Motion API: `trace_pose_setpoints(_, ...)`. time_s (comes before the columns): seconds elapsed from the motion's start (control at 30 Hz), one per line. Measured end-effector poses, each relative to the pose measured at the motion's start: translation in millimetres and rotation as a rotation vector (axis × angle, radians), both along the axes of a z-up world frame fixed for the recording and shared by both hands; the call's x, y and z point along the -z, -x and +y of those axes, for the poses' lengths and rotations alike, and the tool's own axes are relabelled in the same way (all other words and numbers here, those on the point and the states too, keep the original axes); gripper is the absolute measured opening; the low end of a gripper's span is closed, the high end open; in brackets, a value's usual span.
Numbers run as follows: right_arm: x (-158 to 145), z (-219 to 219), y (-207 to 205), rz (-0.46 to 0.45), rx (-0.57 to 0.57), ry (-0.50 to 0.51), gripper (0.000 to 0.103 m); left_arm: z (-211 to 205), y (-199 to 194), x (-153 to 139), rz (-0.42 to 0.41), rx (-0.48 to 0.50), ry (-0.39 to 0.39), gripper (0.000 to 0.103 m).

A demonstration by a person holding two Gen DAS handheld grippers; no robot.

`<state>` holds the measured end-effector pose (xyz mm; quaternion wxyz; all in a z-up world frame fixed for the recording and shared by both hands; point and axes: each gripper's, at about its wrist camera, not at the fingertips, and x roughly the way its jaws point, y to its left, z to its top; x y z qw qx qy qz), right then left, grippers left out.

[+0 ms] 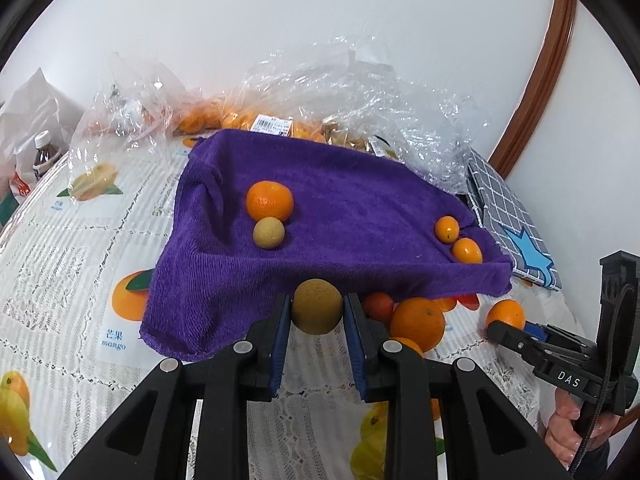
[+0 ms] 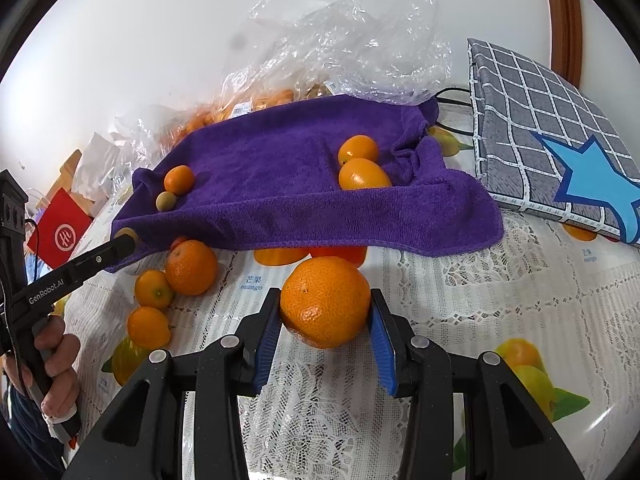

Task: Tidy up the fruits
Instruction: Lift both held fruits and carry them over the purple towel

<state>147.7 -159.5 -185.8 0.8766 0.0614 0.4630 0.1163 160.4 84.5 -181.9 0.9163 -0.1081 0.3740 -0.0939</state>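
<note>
My left gripper [image 1: 317, 308] is shut on a tan longan [image 1: 317, 306], held just in front of the purple towel's [image 1: 340, 208] near edge. On the towel lie a mandarin [image 1: 269, 201] touching a second longan [image 1: 269, 232] at the left, and two kumquats [image 1: 447, 229] [image 1: 467, 251] at the right. My right gripper [image 2: 325, 312] is shut on a large mandarin [image 2: 325, 302] near the tablecloth, in front of the towel [image 2: 288, 176]. The left gripper also shows in the right wrist view [image 2: 127, 240], and the right gripper in the left wrist view [image 1: 505, 326].
Loose mandarins and kumquats [image 2: 191, 267] [image 2: 153, 289] [image 2: 149, 327] lie on the fruit-print tablecloth [image 2: 460, 288] by the towel's front left. Clear plastic bags of fruit [image 1: 280, 116] sit behind the towel by the wall. A grey checked pad with a blue star [image 2: 560, 152] lies at the right. A bottle [image 1: 43, 156] stands far left.
</note>
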Motion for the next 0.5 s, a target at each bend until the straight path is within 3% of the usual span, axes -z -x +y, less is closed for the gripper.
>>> trace_pose_setpoints(0.23, -3.1, -0.3, 1.7, -0.017, -0.002, -0.005, 0.042, -5.7, 5.4, -6.6, -0.046, 0.025, -0.023, 0.026)
trace_pose_setpoints(0.5, -7.6, -4.5, 4.7, -0.046, 0.003, -0.025, 0.042, -1.2, 5.3, -6.5, -0.044, -0.001, -0.006, 0.026)
